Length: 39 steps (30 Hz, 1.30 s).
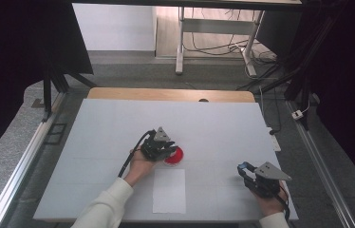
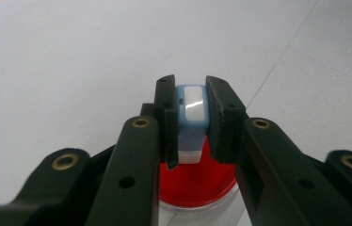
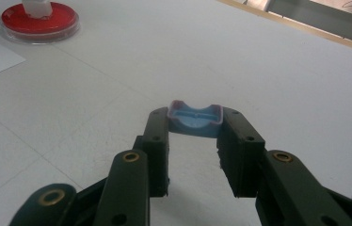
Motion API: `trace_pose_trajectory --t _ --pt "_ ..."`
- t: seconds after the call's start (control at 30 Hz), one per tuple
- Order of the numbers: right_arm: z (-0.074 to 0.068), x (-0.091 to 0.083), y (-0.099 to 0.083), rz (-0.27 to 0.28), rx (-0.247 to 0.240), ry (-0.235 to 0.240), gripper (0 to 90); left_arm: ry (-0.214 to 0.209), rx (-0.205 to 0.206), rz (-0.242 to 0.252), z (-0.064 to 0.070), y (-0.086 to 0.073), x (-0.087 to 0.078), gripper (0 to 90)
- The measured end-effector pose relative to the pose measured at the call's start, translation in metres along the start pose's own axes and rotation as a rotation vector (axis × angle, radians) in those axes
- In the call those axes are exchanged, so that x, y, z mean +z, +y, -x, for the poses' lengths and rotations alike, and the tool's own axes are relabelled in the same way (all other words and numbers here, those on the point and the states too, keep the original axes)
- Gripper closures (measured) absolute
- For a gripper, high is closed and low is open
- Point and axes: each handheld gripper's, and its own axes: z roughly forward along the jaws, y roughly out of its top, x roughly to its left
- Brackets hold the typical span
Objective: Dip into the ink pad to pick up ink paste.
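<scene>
A red round dish (image 1: pixel 176 157) lies near the middle of the white table. My left gripper (image 1: pixel 171 150) is right above it, shut on a small blue-topped white block (image 2: pixel 191 109). The block's white lower end reaches down to the red dish (image 2: pixel 197 188); actual contact cannot be made out. In the right gripper view the dish (image 3: pixel 40 22) lies far off at upper left with the white block end (image 3: pixel 36 6) on it. My right gripper (image 1: pixel 243 167) hovers near the table's front right, shut on a shallow blue cap (image 3: pixel 196 123) held by its two sides.
A white sheet of paper (image 1: pixel 169 191) lies flat just in front of the dish. The table's wooden far edge (image 1: pixel 171 94) runs along the back. Metal rails flank the table, and desk legs with cables stand beyond it.
</scene>
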Motion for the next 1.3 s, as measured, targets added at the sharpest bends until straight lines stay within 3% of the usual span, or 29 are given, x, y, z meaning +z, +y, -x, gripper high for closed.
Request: trace_pose_trajectory --t 1.3 --pt "-0.0004 -0.0011 0.0008 0.005 -0.004 -0.002 65.2 -0.009 -0.006 -0.005 -0.001 -0.0003 -0.0019 75.4"
